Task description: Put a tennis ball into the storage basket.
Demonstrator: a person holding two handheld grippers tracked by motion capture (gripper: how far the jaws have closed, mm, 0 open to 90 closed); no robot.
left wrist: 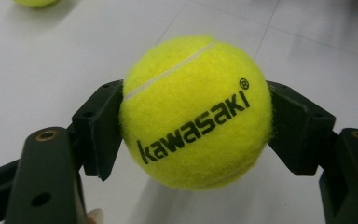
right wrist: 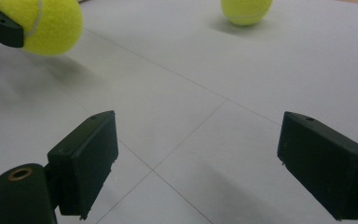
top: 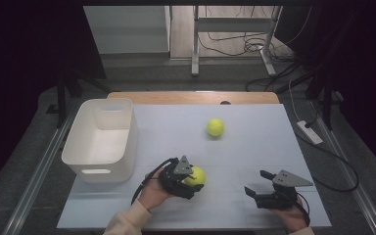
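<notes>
Ball (top: pixel 196 176) clamped in left gripper (top: pixel 188 180), just right of the white bin (top: pixel 81 159) on the table (top: pixel 254 142) | left gripper view: jaws pressing both flanks of ball | right gripper view: right gripper (right wrist: pixel 196 163) wide open, holding nothing; second ball (right wrist: pixel 246 10) beyond.

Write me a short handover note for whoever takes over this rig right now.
Left claw: shut on a yellow felt tennis ball marked kawasaki, near the front of the white table.
Right claw: open, holding nothing, low over the table.
Second yellow tennis ball: loose, farther back on the table.
White plastic bin: at the left, no ball visible inside.
Done: first ball gripped.
Left, probably: both balls into the bin.
</notes>
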